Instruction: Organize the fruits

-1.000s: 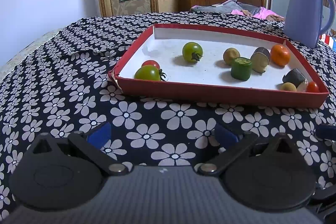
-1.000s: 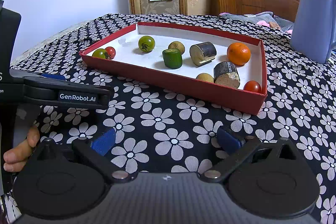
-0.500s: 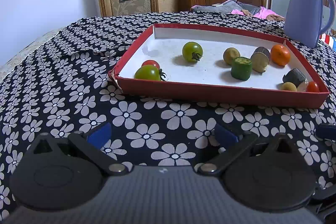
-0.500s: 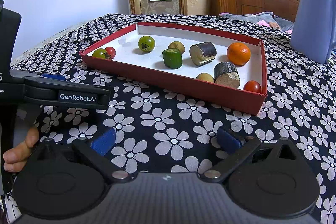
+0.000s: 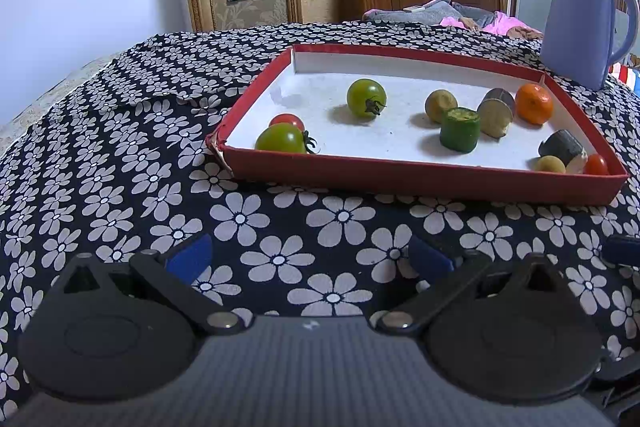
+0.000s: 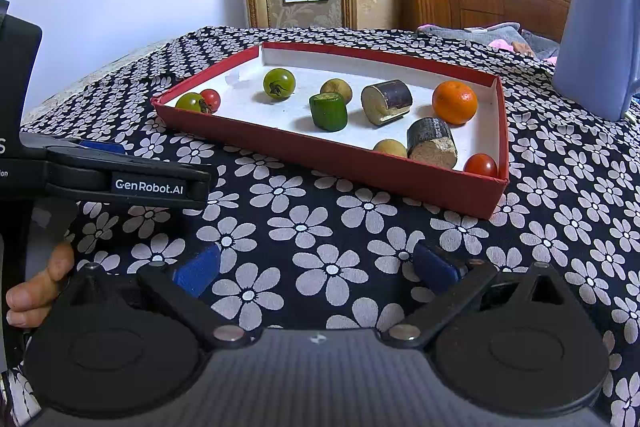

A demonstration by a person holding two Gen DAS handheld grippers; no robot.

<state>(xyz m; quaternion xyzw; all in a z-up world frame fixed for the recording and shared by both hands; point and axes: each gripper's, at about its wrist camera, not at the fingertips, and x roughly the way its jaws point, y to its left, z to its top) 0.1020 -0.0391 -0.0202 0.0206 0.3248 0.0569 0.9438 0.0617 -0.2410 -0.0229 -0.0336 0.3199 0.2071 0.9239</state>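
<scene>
Fruit in the tray, both grippers parted and short of it

The tray [image 6: 328, 157] lies ahead of both sets of jaws, and everything I need to sort sits inside it: from my right gripper [image 6: 316, 265], the red tomato [image 6: 481, 165] in the near right corner is ahead and to the right, with a yellow fruit [image 6: 390, 147] and a cut stub [image 6: 432, 143] just beside it and the orange [image 6: 455, 102] farther back. From my left gripper [image 5: 308, 255], the green tomato [image 5: 281, 139] is ahead and slightly left, touching the small red one [image 5: 287, 119]. Both grippers are released and empty (tips low over the floral cloth [image 5: 100, 155]). I judge right nearer the corner cluster, left nearer the tomato pair.
</scene>
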